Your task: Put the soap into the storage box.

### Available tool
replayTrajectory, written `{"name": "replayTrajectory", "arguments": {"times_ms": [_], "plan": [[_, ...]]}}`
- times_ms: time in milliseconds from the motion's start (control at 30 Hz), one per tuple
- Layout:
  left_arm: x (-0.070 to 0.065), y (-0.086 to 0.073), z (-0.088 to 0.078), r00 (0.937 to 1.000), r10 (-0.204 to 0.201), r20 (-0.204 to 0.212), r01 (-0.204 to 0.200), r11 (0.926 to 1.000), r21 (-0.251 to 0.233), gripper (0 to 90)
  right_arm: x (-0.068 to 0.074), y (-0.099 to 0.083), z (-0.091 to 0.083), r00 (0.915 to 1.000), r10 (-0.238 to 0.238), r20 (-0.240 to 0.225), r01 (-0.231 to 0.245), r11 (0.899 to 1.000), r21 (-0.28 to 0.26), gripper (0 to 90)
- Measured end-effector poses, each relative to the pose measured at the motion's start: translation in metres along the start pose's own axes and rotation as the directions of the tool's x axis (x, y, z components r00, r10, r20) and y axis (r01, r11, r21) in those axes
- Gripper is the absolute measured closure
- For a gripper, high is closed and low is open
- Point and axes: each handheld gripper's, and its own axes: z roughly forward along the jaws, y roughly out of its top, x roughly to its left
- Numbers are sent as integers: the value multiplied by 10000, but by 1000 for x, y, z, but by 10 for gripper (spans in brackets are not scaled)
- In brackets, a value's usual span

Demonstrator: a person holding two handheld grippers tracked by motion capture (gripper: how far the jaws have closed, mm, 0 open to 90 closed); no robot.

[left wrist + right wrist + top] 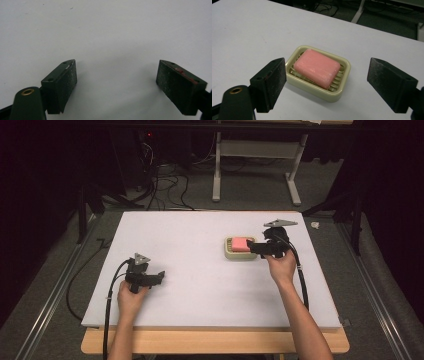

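With its jaws spread wide, the right tool (327, 82) could nudge the soap dish (318, 72) and slide the pink soap (317, 67) away; the left tool (116, 85) idles open.

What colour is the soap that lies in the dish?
The soap is pink, and the dish is pale cream; the right gripper view shows it best.
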Motion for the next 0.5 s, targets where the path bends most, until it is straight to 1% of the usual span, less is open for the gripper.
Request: {"name": "replayTrajectory", "arguments": {"times_ms": [100,367,400,500], "plan": [[0,0,0,10000,-1,0,1,10000,-1,173,-2,-3,-5,10000,24,3,-24,9999,-144,166],[0,0,0,10000,3,-1,-3,10000,0,173,-7,-10,-18,9999,155,7,-154,9996,-251,165],[0,0,0,10000,3,-4,-3,10000,2,173,-8,-10,-20,9998,220,21,-219,9993,-315,166],[0,0,0,10000,2,-1,-2,10000,0,173,-9,-13,-26,9998,215,57,-211,9984,-517,166]]}}
